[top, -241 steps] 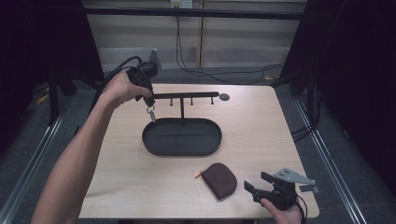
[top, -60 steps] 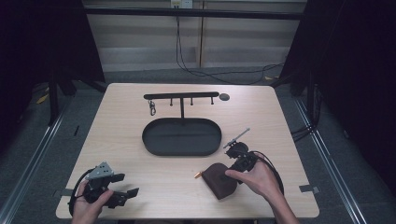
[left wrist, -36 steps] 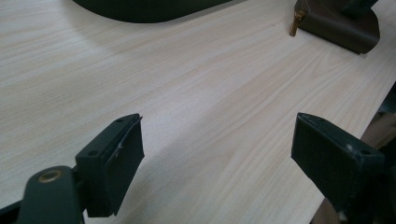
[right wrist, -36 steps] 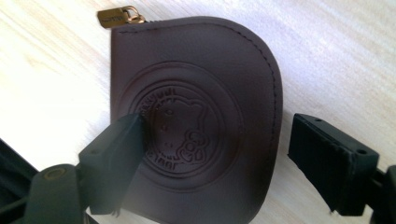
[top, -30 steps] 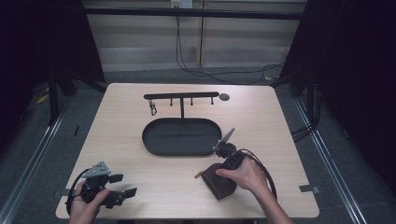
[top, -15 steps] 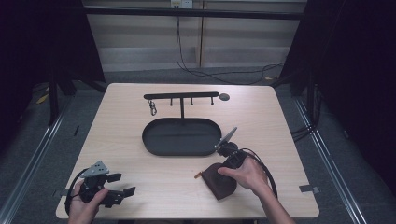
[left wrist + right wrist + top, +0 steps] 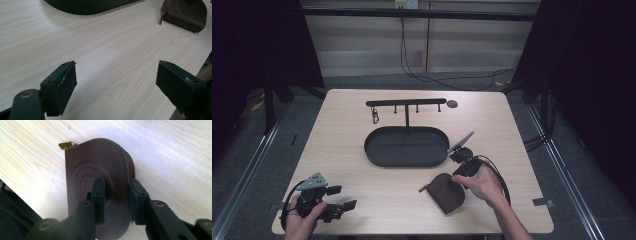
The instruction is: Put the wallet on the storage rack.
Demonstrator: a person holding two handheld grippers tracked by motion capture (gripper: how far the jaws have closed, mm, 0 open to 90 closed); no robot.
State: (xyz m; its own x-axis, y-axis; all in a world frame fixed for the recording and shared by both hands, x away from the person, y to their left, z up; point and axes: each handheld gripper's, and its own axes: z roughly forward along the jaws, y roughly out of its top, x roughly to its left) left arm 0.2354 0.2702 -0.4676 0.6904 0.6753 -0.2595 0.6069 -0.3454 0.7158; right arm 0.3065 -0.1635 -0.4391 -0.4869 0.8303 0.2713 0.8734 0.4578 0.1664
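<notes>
A brown leather pouch (image 7: pixel 448 192) with an embossed round seal lies flat on the wooden table near its front right; its gold zipper pull (image 7: pixel 65 145) points left. My right gripper (image 7: pixel 456 181) comes down on it from the right. Its jaws have just been closing, and now they pinch the pouch (image 7: pixel 85 170) at its rounded zipper edge, right gripper (image 7: pixel 116 187) shut on the leather. My left gripper (image 7: pixel 343 197) rests at the front left corner, left gripper (image 7: pixel 116 80) open wide over bare wood, with the pouch (image 7: pixel 186 15) far off.
A black oval tray (image 7: pixel 372 150) sits mid-table, and behind it stands a black T-shaped hook rack (image 7: pixel 406 102) with a key ring (image 7: pixel 375 117) hanging at its left end. A small dark disc (image 7: pixel 452 104) lies by the rack's right end. The right gripper's cable loops by the hand.
The right gripper's jaws have closed onto the pouch over the last second. The left gripper has stayed where it was, still open.
</notes>
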